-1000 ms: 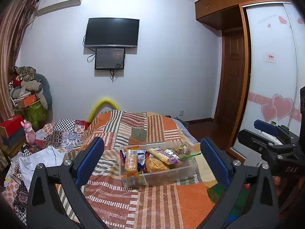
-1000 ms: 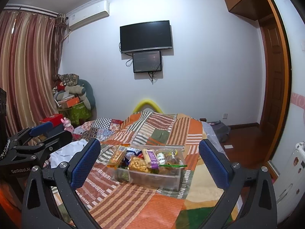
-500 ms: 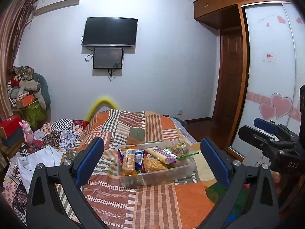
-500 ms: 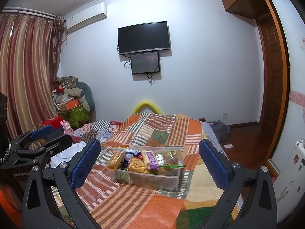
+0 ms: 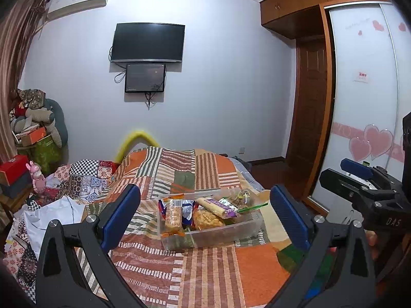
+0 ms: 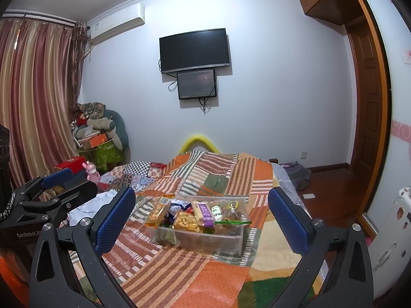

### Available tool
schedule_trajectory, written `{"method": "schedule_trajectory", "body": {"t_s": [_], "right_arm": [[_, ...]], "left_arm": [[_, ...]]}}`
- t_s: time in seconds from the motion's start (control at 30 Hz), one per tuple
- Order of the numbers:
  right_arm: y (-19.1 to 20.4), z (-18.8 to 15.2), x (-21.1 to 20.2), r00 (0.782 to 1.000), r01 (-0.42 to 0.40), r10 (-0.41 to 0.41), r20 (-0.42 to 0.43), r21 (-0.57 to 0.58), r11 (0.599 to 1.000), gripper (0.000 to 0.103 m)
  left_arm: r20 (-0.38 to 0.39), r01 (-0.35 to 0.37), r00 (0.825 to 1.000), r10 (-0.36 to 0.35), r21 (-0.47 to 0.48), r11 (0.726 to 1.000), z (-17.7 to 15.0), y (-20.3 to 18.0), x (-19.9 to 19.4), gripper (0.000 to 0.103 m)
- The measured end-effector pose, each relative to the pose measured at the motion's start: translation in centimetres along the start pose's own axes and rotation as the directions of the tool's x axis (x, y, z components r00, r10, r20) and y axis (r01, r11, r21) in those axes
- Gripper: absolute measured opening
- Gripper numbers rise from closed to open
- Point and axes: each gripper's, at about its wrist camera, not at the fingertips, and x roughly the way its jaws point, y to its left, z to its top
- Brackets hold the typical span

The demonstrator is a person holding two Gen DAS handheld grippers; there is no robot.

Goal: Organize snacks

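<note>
Both our tools stand wide open and hold nothing, the left tool (image 5: 205, 218) and the right tool (image 6: 201, 218) each hanging above the bed (image 5: 213, 277) with the bin (image 5: 226, 233) ahead between the fingers. The snacks (image 6: 195, 215) already lie packed in that bin, piled above its rim, and we see none loose on the bed. That fits either a sorting done or a full bin waiting to be sorted out; we cannot tell which.

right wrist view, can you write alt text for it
A clear plastic bin packed with snack packets sits on a striped patchwork bedspread, framed by the open blue-padded jaws of the right gripper. The left gripper shows at left; a television hangs on the far wall.
</note>
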Motion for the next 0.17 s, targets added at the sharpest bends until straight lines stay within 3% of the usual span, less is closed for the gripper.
{"method": "schedule_trajectory", "body": {"t_s": [0.17], "right_arm": [[0.11, -0.02, -0.06, 1.000, -0.001, 0.001, 0.001, 0.002, 1.000, 0.103]], "left_arm": [[-0.002, -0.003, 1.000, 0.003, 0.003, 1.000, -0.06, -0.19, 0.15, 0.102]]}}
